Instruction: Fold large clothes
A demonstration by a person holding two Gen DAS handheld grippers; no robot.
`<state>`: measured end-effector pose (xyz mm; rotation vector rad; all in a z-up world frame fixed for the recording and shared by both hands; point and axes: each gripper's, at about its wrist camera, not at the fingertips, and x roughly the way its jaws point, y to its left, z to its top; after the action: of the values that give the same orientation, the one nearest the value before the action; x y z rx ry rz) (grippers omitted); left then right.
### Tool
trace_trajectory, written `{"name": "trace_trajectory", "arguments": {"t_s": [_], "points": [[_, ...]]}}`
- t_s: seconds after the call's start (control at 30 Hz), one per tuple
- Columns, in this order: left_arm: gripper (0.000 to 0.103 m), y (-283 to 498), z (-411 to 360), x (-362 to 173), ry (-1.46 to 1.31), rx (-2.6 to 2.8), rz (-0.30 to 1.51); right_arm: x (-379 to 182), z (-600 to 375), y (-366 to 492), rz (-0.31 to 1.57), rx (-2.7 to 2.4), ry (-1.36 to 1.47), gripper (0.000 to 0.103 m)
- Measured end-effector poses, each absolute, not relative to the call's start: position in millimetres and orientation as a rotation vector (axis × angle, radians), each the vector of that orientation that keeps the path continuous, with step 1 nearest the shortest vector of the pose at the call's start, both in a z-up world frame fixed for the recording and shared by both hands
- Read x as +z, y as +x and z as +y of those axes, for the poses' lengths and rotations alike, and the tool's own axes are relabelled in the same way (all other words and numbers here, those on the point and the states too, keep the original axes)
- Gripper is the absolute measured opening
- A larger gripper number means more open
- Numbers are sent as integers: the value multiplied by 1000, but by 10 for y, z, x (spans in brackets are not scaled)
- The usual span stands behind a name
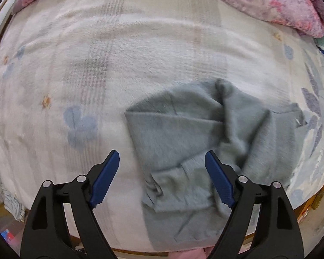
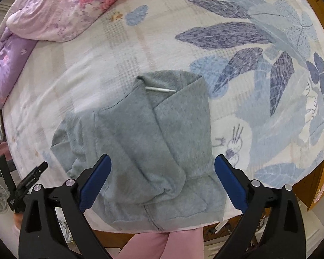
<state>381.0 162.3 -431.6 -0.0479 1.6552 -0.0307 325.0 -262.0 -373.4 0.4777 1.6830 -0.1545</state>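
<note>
We hover our left gripper [image 1: 162, 161] and right gripper [image 2: 163, 166], both spread wide and empty, over the soft grey fleece sweatshirt [image 2: 140, 142] lying near the floral bedspread's [image 2: 259, 43] front edge, sides folded in, final fold likely left.

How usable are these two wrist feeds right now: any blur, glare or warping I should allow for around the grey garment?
Left wrist view: the grey garment and blanket are smeared by motion blur, only the hand-held gripper is crisp. Right wrist view: sharper, garment folds readable, slight softness. Both: strong fisheye bulge, dark corners, soft even light, no glare.
</note>
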Motion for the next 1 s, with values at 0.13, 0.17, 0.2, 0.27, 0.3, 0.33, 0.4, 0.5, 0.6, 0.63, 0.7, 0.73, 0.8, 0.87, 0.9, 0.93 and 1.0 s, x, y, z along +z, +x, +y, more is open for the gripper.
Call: {"name": "trace_trajectory", "arguments": {"t_s": [0.13, 0.17, 0.2, 0.27, 0.3, 0.33, 0.4, 0.5, 0.6, 0.63, 0.7, 0.73, 0.8, 0.87, 0.9, 0.93, 1.0], "points": [[82, 4041, 1787, -4678, -69, -55, 1705, -3918, -2628, 3336, 1724, -173, 458, 93], [82, 4093, 1822, -4766, -79, -63, 1712, -3959, -2625, 3351, 1734, -175, 452, 93], [82, 4126, 1845, -4830, -86, -71, 1718, -3988, -2623, 3361, 1741, -176, 446, 93], [82, 4205, 1890, -5013, -100, -102, 1736, -4006, -2620, 3369, 1745, -176, 439, 93], [82, 4233, 1907, -5094, -110, -120, 1740, -4026, -2619, 3383, 1747, -176, 425, 93], [82, 4250, 1922, -5160, -122, -132, 1745, -4038, -2623, 3384, 1749, -180, 416, 93], [81, 4277, 1975, -5350, -148, -131, 1776, -4057, -2630, 3382, 1756, -184, 407, 93], [65, 4293, 2052, -5409, -174, -105, 1765, -4104, -2655, 3374, 1780, -207, 372, 93], [8, 4299, 2183, -5324, -263, -111, 1757, -4165, -2722, 3367, 1788, -218, 370, 93], [7, 4292, 2217, -5267, -279, -112, 1742, -4187, -2750, 3367, 1790, -222, 373, 93], [8, 4252, 2219, -5151, -251, -126, 1715, -4236, -2814, 3393, 1781, -220, 368, 93], [8, 4227, 2208, -5098, -231, -133, 1702, -4262, -2839, 3417, 1778, -216, 358, 93], [8, 4177, 2184, -4997, -196, -137, 1679, -4338, -2905, 3487, 1782, -216, 334, 93], [8, 4141, 2180, -4927, -192, -124, 1671, -4471, -3011, 3601, 1785, -200, 345, 93], [8, 4139, 2184, -4912, -191, -116, 1670, -4549, -3060, 3674, 1785, -183, 362, 93], [8, 4134, 2180, -4895, -187, -108, 1669, -4609, -3087, 3743, 1782, -164, 372, 93], [8, 4134, 2175, -4868, -174, -91, 1669, -4760, -3137, 3914, 1770, -159, 349, 93]]}}
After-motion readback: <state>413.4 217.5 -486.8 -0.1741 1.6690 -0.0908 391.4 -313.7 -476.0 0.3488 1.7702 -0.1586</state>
